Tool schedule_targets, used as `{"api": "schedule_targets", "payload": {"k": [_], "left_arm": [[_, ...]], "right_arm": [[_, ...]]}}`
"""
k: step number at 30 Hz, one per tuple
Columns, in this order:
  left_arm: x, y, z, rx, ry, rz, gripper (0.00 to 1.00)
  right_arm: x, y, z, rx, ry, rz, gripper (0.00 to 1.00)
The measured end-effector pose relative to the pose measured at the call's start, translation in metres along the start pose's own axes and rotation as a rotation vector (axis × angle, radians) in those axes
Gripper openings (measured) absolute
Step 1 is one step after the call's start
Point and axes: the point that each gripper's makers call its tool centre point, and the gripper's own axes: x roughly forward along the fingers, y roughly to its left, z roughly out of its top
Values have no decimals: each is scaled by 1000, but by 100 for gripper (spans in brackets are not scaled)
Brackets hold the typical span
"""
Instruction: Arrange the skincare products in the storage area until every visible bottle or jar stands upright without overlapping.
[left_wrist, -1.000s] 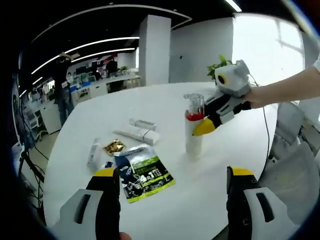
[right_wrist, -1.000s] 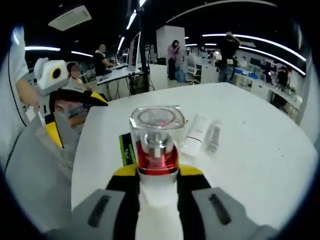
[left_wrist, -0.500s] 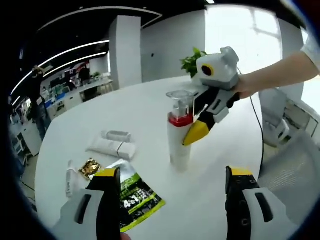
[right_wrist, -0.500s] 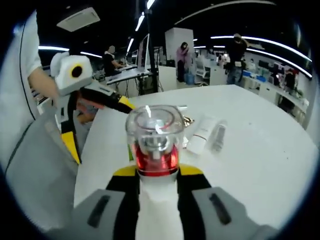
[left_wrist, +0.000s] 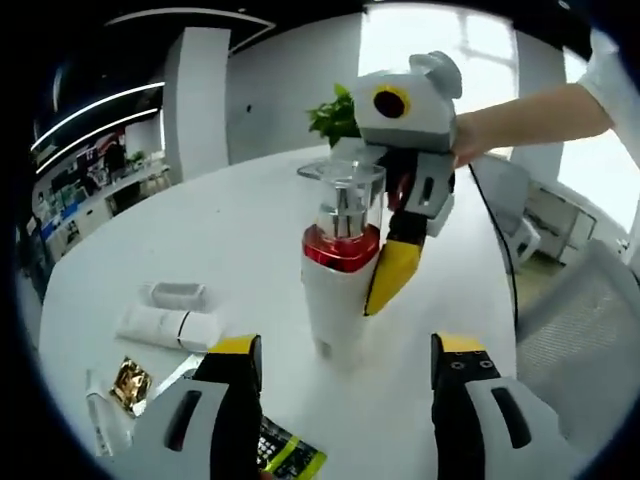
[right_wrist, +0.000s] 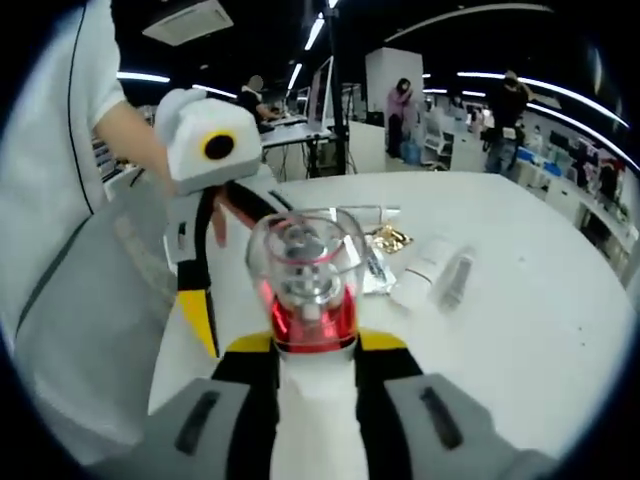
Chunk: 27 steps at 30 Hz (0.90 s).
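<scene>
On the white table (left_wrist: 250, 240), the left gripper (left_wrist: 340, 405) has drawn nearer the pump bottle (left_wrist: 340, 270) than a second ago. Its jaws gape wide, empty, the bottle just beyond them. The right gripper (right_wrist: 315, 350) clamps the upright bottle's body. Tubes (left_wrist: 165, 322) lie flat aside.

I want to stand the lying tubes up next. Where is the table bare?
Bare white table lies behind the upright white pump bottle with red collar and to its right, toward the table edge. Crowded: the left front, where the lying white tubes, gold sachet and green packet cluster.
</scene>
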Motion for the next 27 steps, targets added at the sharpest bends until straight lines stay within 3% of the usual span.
{"api": "schedule_targets", "payload": {"k": [4,9,20,27], "left_arm": [[13,2,0,50,10,-32,53],[24,4,-2,97,30,-43,51],[37,0,0,147,45,-92,29],[44,3,-1,163,59,-100,28]], "right_arm": [[0,0,0,-5,3,12,28],[0,0,-1,-14,14,21,28],[-1,1,-3,-57,38,54,28],[-2,-5,-4,-59,40,47,28]]}}
